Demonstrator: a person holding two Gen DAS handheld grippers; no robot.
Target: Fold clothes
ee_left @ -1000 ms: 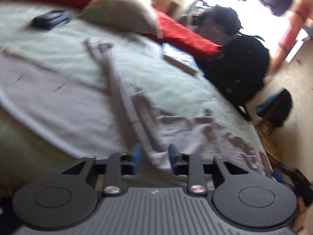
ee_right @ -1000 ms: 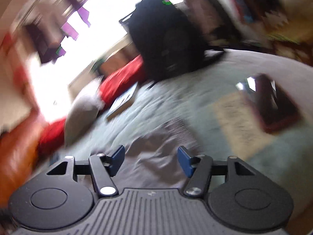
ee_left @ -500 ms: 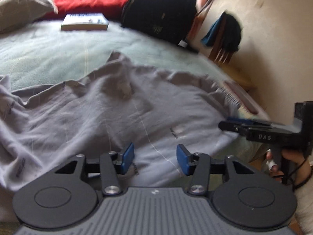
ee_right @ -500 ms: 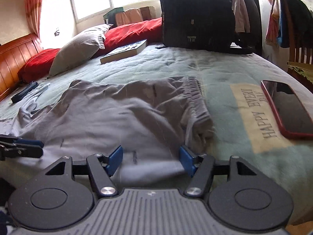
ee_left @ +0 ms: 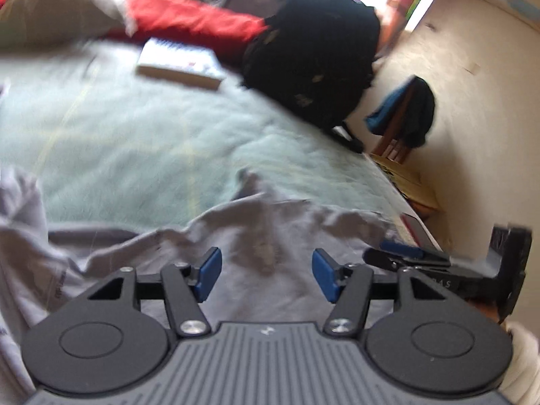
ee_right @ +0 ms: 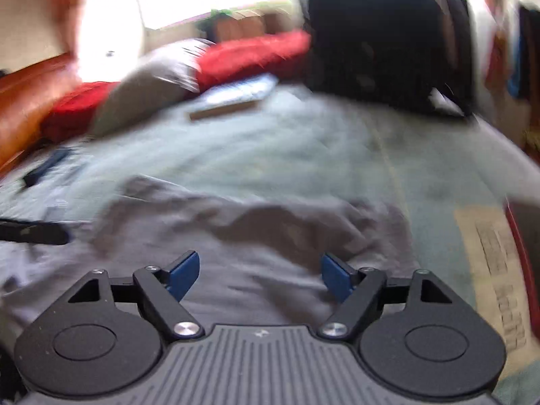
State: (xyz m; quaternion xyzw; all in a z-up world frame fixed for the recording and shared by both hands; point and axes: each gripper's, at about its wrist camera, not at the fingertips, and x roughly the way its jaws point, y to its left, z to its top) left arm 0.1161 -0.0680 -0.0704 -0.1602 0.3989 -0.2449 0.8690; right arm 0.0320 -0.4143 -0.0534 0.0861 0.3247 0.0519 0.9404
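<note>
Grey garment (ee_left: pixel 263 236) lies rumpled on the bed (ee_left: pixel 135 128), spread crosswise just ahead of and under both tongs. Left gripper (ee_left: pixel 262 275) and right gripper (ee_right: pixel 260 275) both opening, empty, side by side over its near edge; neither clearly nearer.

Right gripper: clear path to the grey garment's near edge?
Probably yes. The right gripper, jaws opening with nothing gripped, hovers over the grey garment spread on the pale green blanket; nothing lies between.

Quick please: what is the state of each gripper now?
Left gripper: opening, nothing gripped, above the grey garment.
Right gripper: opening, nothing gripped.
</note>
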